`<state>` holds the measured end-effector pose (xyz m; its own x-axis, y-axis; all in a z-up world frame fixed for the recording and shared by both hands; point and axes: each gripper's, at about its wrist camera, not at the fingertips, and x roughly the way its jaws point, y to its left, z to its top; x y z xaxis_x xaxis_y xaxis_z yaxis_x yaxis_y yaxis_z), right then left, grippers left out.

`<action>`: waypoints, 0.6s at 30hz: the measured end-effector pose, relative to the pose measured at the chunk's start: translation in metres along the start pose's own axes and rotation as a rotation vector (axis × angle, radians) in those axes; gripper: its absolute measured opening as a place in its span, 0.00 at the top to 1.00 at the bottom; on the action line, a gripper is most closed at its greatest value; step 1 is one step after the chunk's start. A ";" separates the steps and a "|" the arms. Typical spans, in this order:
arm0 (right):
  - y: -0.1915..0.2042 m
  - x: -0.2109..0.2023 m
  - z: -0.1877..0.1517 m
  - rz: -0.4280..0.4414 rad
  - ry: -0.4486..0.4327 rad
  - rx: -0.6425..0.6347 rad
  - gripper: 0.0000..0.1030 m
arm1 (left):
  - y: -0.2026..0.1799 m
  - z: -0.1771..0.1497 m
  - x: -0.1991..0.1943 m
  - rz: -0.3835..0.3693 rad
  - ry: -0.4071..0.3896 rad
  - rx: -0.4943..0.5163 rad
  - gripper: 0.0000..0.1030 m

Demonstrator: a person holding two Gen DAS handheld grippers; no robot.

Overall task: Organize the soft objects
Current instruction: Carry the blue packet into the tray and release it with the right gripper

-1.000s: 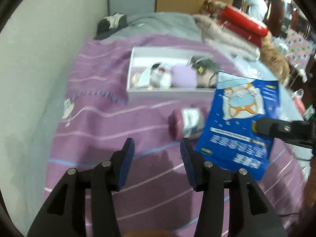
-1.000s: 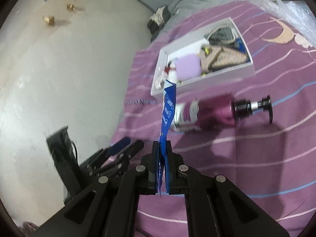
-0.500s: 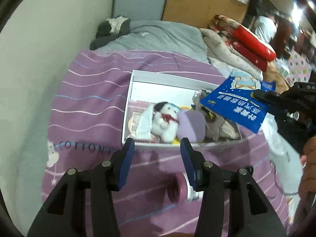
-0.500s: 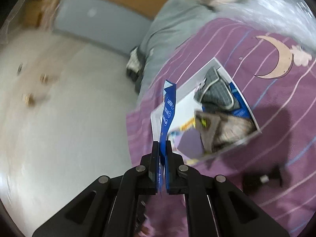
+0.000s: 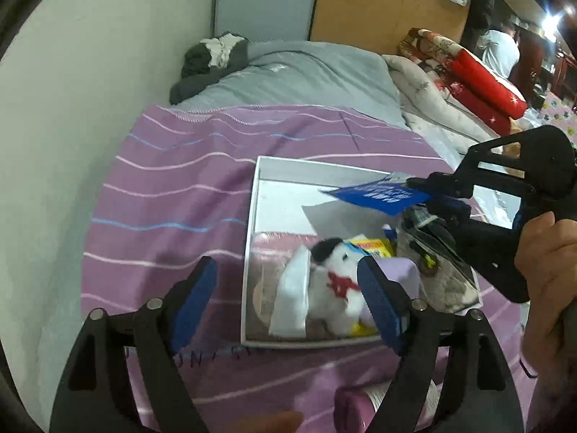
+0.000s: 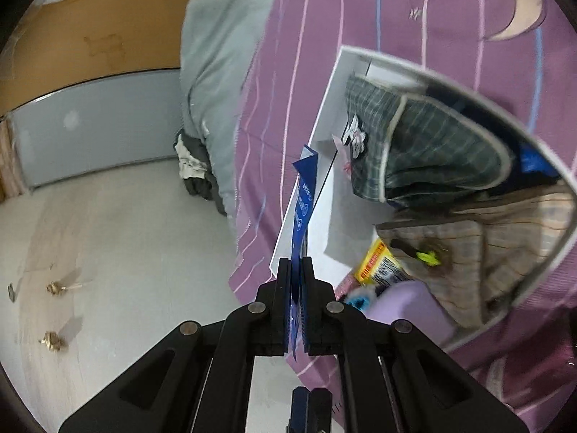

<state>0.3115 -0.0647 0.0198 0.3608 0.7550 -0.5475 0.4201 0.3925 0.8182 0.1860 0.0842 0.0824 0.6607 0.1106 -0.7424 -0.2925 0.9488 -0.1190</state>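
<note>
A white box [image 5: 252, 223] lies on the purple striped bedspread [image 5: 173, 187]. It holds a white plush toy [image 5: 335, 288], a lilac soft block [image 5: 407, 270], a plaid pouch [image 6: 432, 144] and a tan pouch [image 6: 505, 245]. My right gripper [image 6: 296, 274] is shut on a flat blue packet [image 6: 303, 195] and holds it over the box's bare far part; the packet also shows in the left wrist view [image 5: 375, 195]. My left gripper [image 5: 288, 296] is open and empty, just in front of the box.
A maroon bottle [image 5: 353, 407] lies on the bedspread below my left gripper. A grey blanket [image 5: 288, 72] and dark clothes [image 5: 209, 57] lie beyond. Folded quilts [image 5: 468, 83] are stacked at the right. A wall [image 5: 72, 108] runs along the left.
My right gripper has carried the blue packet from beside the maroon bottle up and over the white box. My left gripper has moved forward to the box and stayed open.
</note>
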 end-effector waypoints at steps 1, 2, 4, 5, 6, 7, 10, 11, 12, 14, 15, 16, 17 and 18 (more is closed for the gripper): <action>-0.001 0.007 0.001 0.002 -0.002 0.011 0.97 | -0.002 0.001 0.003 0.007 -0.001 0.006 0.22; -0.003 0.010 0.001 0.004 -0.003 0.016 0.97 | -0.003 0.001 0.007 0.014 0.004 0.006 0.22; -0.006 0.020 0.004 0.010 0.001 0.031 0.97 | -0.002 0.002 0.013 0.025 0.005 -0.008 0.22; -0.009 0.026 0.005 0.020 0.015 0.042 0.97 | -0.002 0.002 0.014 0.031 0.005 -0.012 0.22; -0.013 0.031 0.006 0.034 0.033 0.051 0.96 | -0.001 0.003 0.016 0.036 0.009 -0.016 0.22; -0.014 0.037 0.007 0.054 0.056 0.056 0.93 | 0.000 0.004 0.018 0.039 0.019 -0.018 0.22; -0.015 0.061 0.010 0.066 0.190 0.041 0.83 | 0.005 0.005 0.018 0.045 0.024 -0.034 0.22; -0.014 0.061 0.010 0.050 0.210 0.019 0.73 | 0.006 0.005 0.017 0.042 0.020 -0.039 0.22; -0.012 0.057 0.008 0.041 0.211 -0.009 0.54 | 0.007 0.005 0.016 0.038 0.018 -0.041 0.22; 0.004 0.044 0.005 0.053 0.193 -0.130 0.35 | 0.008 0.004 0.011 0.040 0.012 -0.039 0.22; 0.011 0.037 0.003 0.037 0.193 -0.188 0.21 | 0.008 0.004 0.009 0.049 0.004 -0.037 0.22; 0.018 0.029 0.000 0.017 0.186 -0.236 0.20 | 0.008 0.003 0.006 0.063 -0.012 -0.031 0.22; 0.025 0.017 -0.003 0.008 0.171 -0.293 0.20 | 0.008 0.003 0.002 0.075 -0.025 -0.026 0.22; 0.028 0.012 -0.006 0.006 0.171 -0.326 0.20 | 0.007 0.002 -0.002 0.088 -0.041 -0.024 0.22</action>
<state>0.3226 -0.0422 0.0372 0.2067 0.8236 -0.5282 0.1210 0.5142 0.8491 0.1841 0.0912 0.0839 0.6590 0.2058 -0.7234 -0.3668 0.9276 -0.0702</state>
